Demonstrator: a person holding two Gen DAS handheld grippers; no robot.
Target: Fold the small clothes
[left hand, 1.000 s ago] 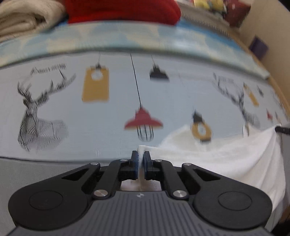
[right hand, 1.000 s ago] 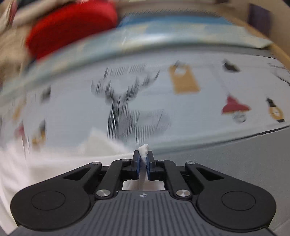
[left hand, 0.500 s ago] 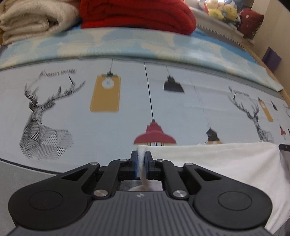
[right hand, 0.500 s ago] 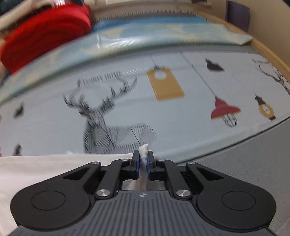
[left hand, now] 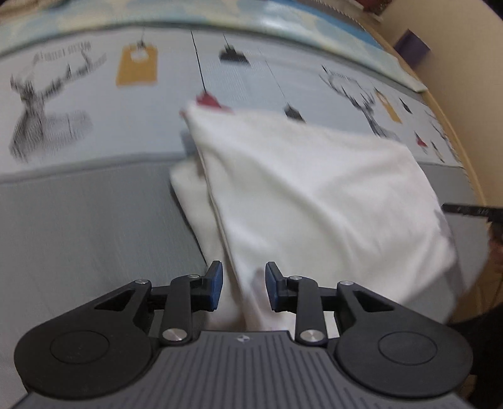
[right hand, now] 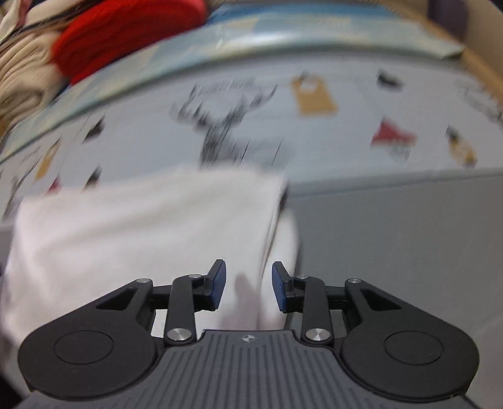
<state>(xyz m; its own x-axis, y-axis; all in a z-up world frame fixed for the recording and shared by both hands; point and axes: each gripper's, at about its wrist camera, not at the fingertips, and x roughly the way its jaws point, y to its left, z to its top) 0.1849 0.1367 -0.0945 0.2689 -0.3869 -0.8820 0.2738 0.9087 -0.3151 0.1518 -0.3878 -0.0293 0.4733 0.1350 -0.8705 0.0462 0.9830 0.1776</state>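
White garment [left hand: 314, 195] — folded double on the bed [left hand: 94, 226], near edge. Left hand-held gripper [left hand: 243, 288], right hand-held gripper [right hand: 248, 286] — both wide, holding nothing; fold apparently laid and let go.

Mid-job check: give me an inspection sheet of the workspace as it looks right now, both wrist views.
Surface: printed bedsheet with deer and lamp motifs, grey band nearer the cameras.
Job's things: white garment lying on the sheet, one layer folded over another.
Clutter: red blanket and beige blanket at the far edge.
Grippers: left gripper and right gripper, jaws apart, holding nothing.
Cables: nothing seen.
Surroundings: wooden bed edge, beige wall; views blurred.
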